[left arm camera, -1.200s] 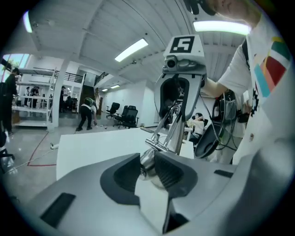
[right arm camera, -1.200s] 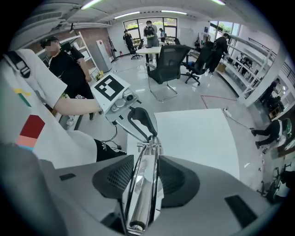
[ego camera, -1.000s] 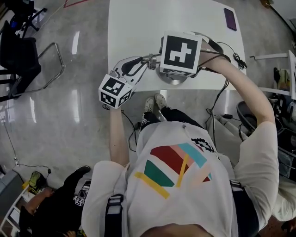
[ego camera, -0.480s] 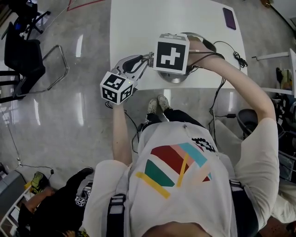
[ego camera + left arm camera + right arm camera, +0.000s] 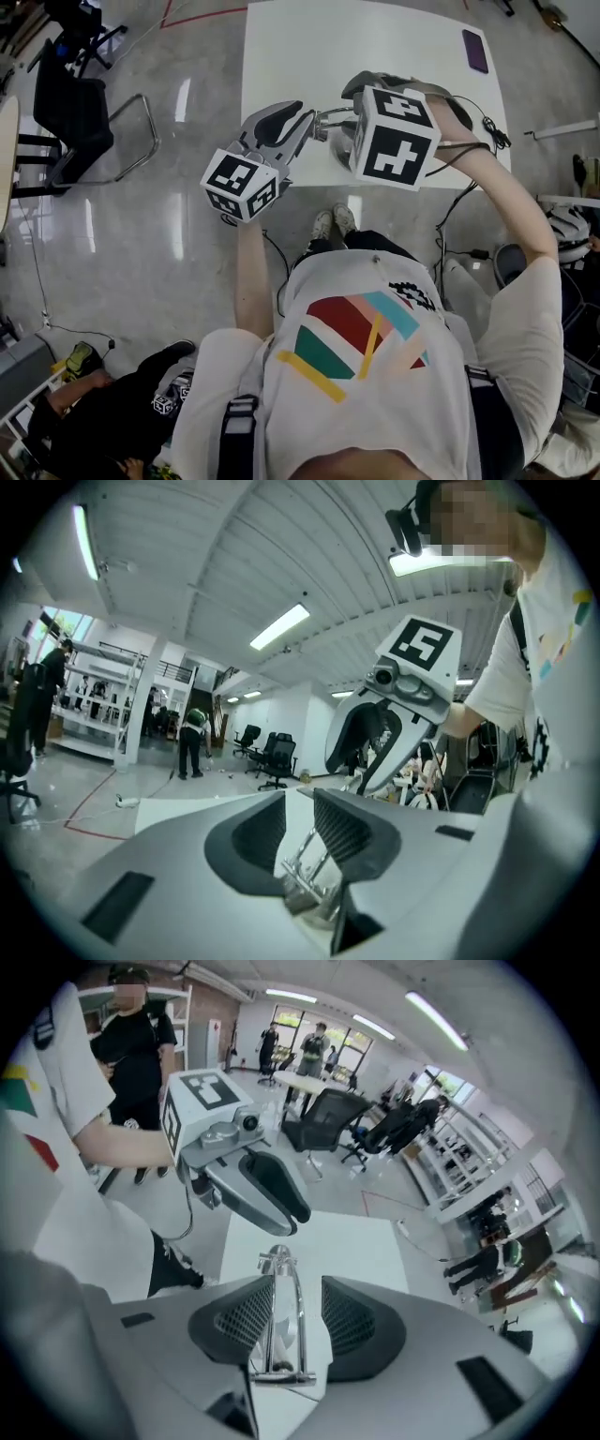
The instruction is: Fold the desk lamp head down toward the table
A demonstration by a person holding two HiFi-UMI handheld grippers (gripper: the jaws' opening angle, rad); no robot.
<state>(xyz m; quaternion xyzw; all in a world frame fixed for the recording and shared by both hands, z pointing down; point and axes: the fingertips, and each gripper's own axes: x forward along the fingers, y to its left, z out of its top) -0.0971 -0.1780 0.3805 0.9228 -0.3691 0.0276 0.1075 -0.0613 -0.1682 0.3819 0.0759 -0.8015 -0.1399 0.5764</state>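
Note:
The desk lamp stands at the near edge of the white table (image 5: 309,56). Its chrome arm (image 5: 334,116) runs between my two grippers. My left gripper (image 5: 307,120) reaches in from the left and is shut on the arm's chrome joint (image 5: 305,878). My right gripper (image 5: 289,1312) points steeply down, shut on the arm's two parallel chrome rods (image 5: 281,1321). In the head view its marker cube (image 5: 398,136) hides its jaws and most of the lamp. The lamp head I cannot make out. Each gripper view shows the other gripper close ahead.
A purple phone (image 5: 475,49) lies at the table's far right corner. Black cables (image 5: 487,131) hang over the right edge. A black chair (image 5: 80,117) stands on the floor to the left. People stand and office chairs sit farther off in the room.
Both grippers have risen toward the head camera with the chrome arm between them. The right gripper has tipped and rolled, its marker cube swinging right. The left gripper's nose has lifted.

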